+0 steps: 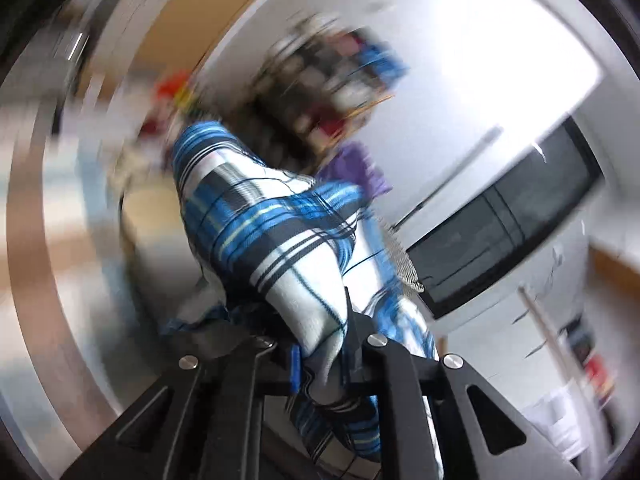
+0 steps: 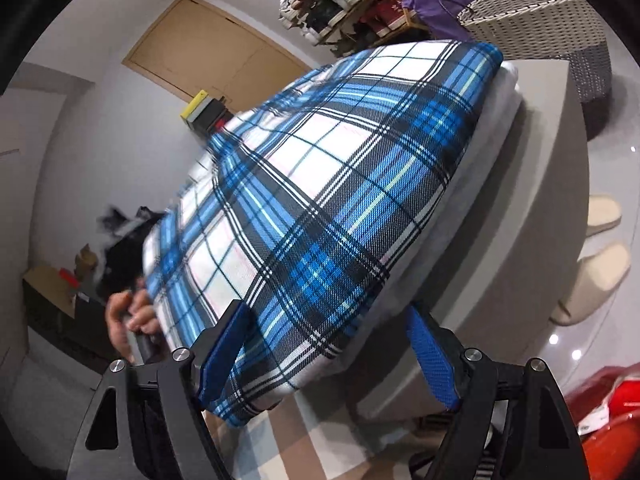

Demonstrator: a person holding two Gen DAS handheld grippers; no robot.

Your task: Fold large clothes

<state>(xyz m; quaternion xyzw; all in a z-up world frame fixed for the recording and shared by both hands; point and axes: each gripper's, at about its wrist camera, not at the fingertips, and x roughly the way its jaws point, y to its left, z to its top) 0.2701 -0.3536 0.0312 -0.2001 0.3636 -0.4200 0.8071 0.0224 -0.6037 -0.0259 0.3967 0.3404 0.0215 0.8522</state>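
Folding barely begun: left tool (image 1: 320, 344) clamps a bunch of the plaid cloth (image 2: 320, 200) spread over the table (image 2: 540, 184), right tool (image 2: 332, 344) gapes empty at its near edge.

One blue-and-white plaid fabric garment (image 2: 320, 184) lies on one grey table (image 2: 552, 168). Two cream slippers (image 2: 596, 280) sit beside one woven wicker basket (image 2: 540, 28). One purple plastic bag (image 2: 436, 4).
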